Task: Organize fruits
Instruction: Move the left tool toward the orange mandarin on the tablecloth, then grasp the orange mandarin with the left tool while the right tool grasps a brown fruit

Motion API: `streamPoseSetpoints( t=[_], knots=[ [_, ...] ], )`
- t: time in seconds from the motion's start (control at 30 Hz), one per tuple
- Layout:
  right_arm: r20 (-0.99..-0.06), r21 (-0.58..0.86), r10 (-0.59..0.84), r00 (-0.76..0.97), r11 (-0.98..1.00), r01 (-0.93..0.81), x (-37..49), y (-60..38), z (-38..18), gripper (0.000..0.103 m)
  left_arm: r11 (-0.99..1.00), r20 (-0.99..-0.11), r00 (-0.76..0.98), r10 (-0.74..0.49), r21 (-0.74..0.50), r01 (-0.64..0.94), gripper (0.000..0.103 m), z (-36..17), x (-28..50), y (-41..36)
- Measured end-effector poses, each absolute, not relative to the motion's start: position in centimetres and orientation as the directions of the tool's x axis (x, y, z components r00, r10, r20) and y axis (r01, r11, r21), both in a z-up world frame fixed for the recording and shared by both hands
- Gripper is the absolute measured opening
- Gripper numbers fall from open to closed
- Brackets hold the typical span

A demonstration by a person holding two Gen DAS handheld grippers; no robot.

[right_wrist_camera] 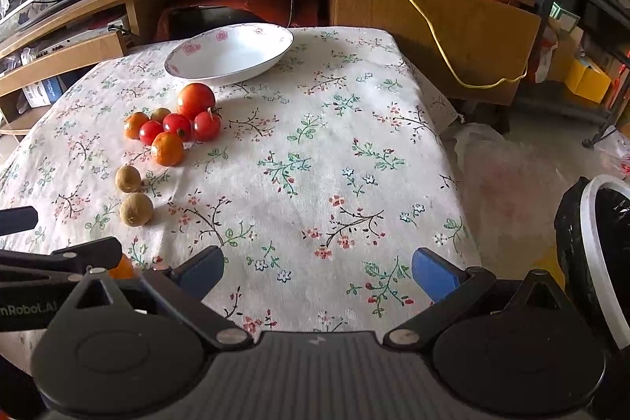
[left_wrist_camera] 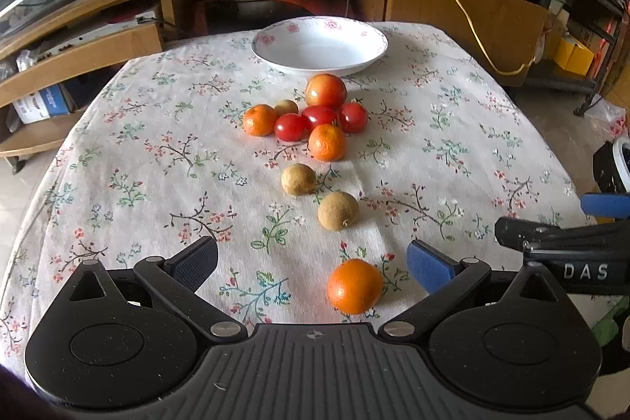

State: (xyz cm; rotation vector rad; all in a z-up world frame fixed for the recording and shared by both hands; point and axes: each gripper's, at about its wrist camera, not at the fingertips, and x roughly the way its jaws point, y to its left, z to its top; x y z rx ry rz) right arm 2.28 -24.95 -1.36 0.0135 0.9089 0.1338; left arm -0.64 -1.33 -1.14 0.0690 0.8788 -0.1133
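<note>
On the floral tablecloth (left_wrist_camera: 157, 152) every fruit lies loose; none sits in the bowl (left_wrist_camera: 319, 44), so by my reading the sorting has not yet begun and all of it remains. Nearest orange (left_wrist_camera: 354, 286) rests between the spread fingers of the left gripper (left_wrist_camera: 313, 264), closer to the blue right-hand pad, not touched by either. Jaws wide, holding nothing. Beyond it, two brown longan-like fruits (left_wrist_camera: 338, 210) lie apart from each other in a line toward the far cluster: two oranges (left_wrist_camera: 327, 142), three small tomatoes (left_wrist_camera: 318, 117), one larger tomato (left_wrist_camera: 326, 90) and another brown fruit, packed touching or nearly so. Cluster sits just in front of the bowl, which is white with a pink flower rim, at the table's far edge, and empty. Right gripper (right_wrist_camera: 317, 272) hangs over bare cloth well right of the fruit, jaws likewise wide and empty. Bin with black liner (right_wrist_camera: 602, 247) stands off the table at right; contents not discernible.
</note>
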Motion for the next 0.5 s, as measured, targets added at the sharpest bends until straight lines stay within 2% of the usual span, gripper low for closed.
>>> streamPoseSetpoints(
  t=[0.23,0.43,0.5],
  knots=[
    [-0.794,0.076,0.128,0.594,0.991,-0.113,2.5,-25.0,-1.6,0.102,0.988,-0.785,0.616,-0.062,0.041,0.151,0.101,-2.0,-1.1,-1.4],
    [-0.793,0.109,0.163,0.586,0.986,-0.127,2.7,-25.0,-1.6,0.102,0.984,-0.804,0.589,-0.076,0.035,0.174,0.094,-3.0,-0.7,-1.9],
    [-0.789,0.118,0.174,0.589,0.984,-0.133,2.7,-25.0,-1.4,0.102,0.981,-0.808,0.583,-0.084,0.034,0.189,0.088,-3.3,-0.6,-2.1]
  ],
)
